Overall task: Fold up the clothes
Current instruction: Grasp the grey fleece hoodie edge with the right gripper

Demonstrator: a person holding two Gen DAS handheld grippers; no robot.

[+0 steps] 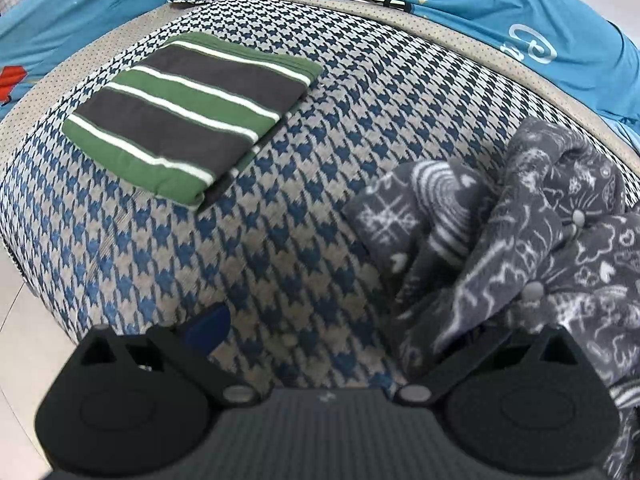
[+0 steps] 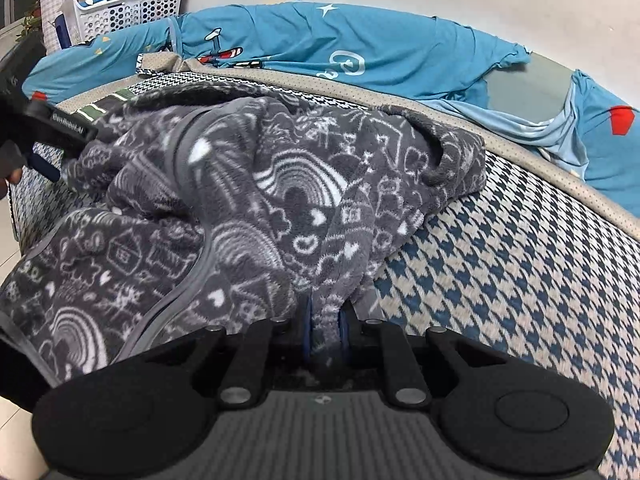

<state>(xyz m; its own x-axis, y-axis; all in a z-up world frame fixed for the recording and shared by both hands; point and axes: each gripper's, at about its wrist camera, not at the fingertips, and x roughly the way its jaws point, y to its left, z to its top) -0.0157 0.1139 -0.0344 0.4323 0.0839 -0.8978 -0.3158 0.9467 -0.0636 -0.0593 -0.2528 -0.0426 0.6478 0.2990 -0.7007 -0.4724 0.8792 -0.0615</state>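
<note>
A crumpled grey fleece garment (image 2: 240,200) with white doodle print lies on a houndstooth cushion (image 2: 520,280). My right gripper (image 2: 324,330) is shut on a fold at the garment's near edge, with the fabric pinched between its blue pads. In the left wrist view the same fleece (image 1: 520,240) lies bunched at the right. My left gripper (image 1: 348,332) stands wide open just above the cushion (image 1: 280,248). Its left blue pad (image 1: 208,328) is bare, and its right finger is hidden under the fleece's edge. A folded green, grey and white striped garment (image 1: 192,116) rests at the far left.
Blue printed bedding (image 1: 480,4) runs along the back behind the cushion's beige piping. A white perforated basket (image 2: 128,4) with clutter stands at the far left by the wall. Pale floor (image 1: 24,340) shows past the cushion's left edge.
</note>
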